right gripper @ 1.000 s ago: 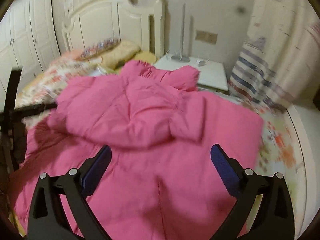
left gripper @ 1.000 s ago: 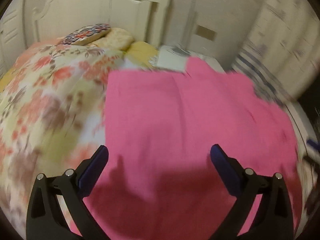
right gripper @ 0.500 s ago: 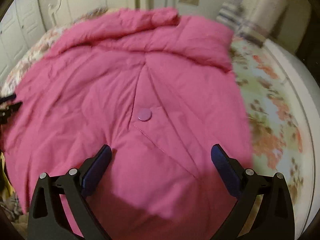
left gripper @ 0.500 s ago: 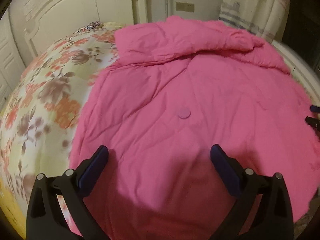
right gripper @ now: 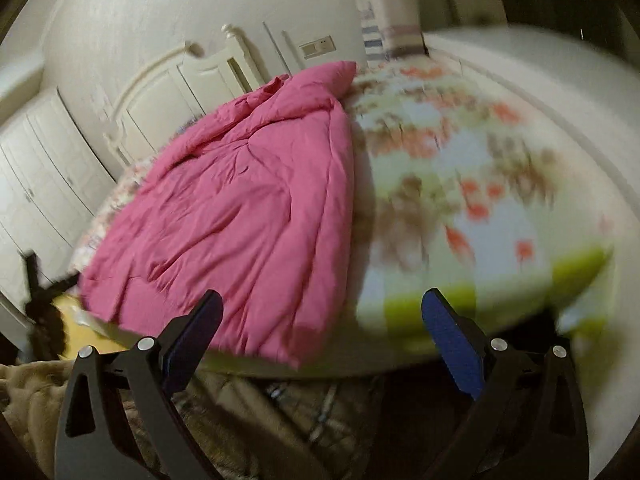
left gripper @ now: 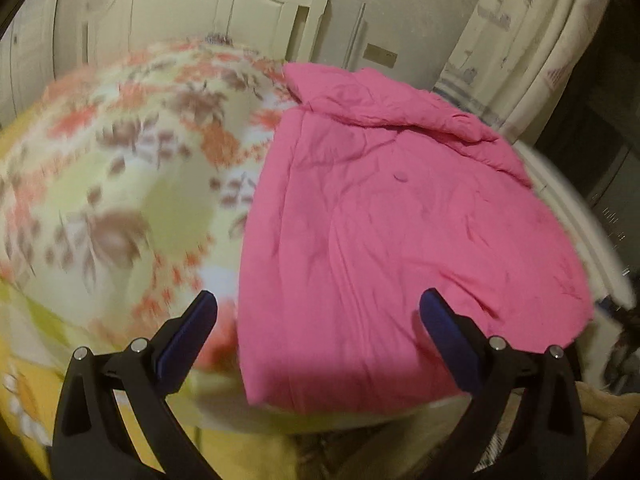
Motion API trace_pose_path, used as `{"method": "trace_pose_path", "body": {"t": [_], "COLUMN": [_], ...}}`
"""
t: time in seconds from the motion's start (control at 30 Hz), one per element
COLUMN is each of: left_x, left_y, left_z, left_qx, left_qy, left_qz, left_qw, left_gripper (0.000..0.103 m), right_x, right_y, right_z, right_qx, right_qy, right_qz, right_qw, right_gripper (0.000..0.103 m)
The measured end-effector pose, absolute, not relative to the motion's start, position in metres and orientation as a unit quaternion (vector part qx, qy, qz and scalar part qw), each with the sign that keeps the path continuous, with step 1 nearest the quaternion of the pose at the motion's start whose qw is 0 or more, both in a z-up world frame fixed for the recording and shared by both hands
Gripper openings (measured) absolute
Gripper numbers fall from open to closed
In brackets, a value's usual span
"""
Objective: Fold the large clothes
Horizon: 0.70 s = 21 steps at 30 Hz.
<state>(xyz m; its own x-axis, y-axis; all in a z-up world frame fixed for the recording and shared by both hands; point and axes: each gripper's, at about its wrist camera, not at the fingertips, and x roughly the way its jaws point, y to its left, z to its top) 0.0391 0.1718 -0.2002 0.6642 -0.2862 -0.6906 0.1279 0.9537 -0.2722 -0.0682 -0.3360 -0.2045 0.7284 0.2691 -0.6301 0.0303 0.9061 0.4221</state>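
We've got the pink coat [left gripper: 400, 240] lying flat on the flowery bed [left gripper: 120, 168], near the foot edge. Left gripper [left gripper: 318, 320] and right gripper [right gripper: 322, 322] both hang wide open, holding nothing. Looks like we're between folds; next we'd need to grab an edge.

matt, creased pink padded coat [left gripper: 392, 240] on soft floral cotton bedspread [left gripper: 120, 168]; headboard [right gripper: 168, 92] painted, smooth, faintly glossy.
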Motion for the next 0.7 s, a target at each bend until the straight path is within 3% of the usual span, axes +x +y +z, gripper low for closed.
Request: {"method": "trace_pose_path", "body": {"t": [0.17,0.37,0.5,0.57,0.7], "left_x": [0.033,0.032,0.027,0.021,0.008], "left_y": [0.180,0.173,0.172,0.172,0.169], "left_z": [-0.217,-0.222,-0.220,-0.214,-0.200], "left_qx": [-0.164,-0.149,-0.137,-0.127,-0.114], "left_qy": [0.399,0.405,0.410,0.403,0.381], "left_qz": [-0.141,-0.148,-0.149,-0.149,-0.169], "left_qw": [0.891,0.890,0.889,0.894,0.902], "left_gripper": [0.090,0.079,0.057,0.052,0.051], "right_x": [-0.070,-0.056,-0.060,-0.065,-0.068], "right_y": [-0.330,-0.310,-0.302,-0.300,-0.298], "right_z": [-0.228,-0.237,-0.232,-0.221,-0.202], "right_qx": [0.271,0.281,0.272,0.266,0.254], "right_qy": [0.360,0.371,0.364,0.340,0.314], "right_qz": [0.121,0.162,0.169,0.180,0.192], "right_qw": [0.885,0.870,0.875,0.884,0.895], "right_gripper": [0.090,0.082,0.076,0.072,0.072]}}
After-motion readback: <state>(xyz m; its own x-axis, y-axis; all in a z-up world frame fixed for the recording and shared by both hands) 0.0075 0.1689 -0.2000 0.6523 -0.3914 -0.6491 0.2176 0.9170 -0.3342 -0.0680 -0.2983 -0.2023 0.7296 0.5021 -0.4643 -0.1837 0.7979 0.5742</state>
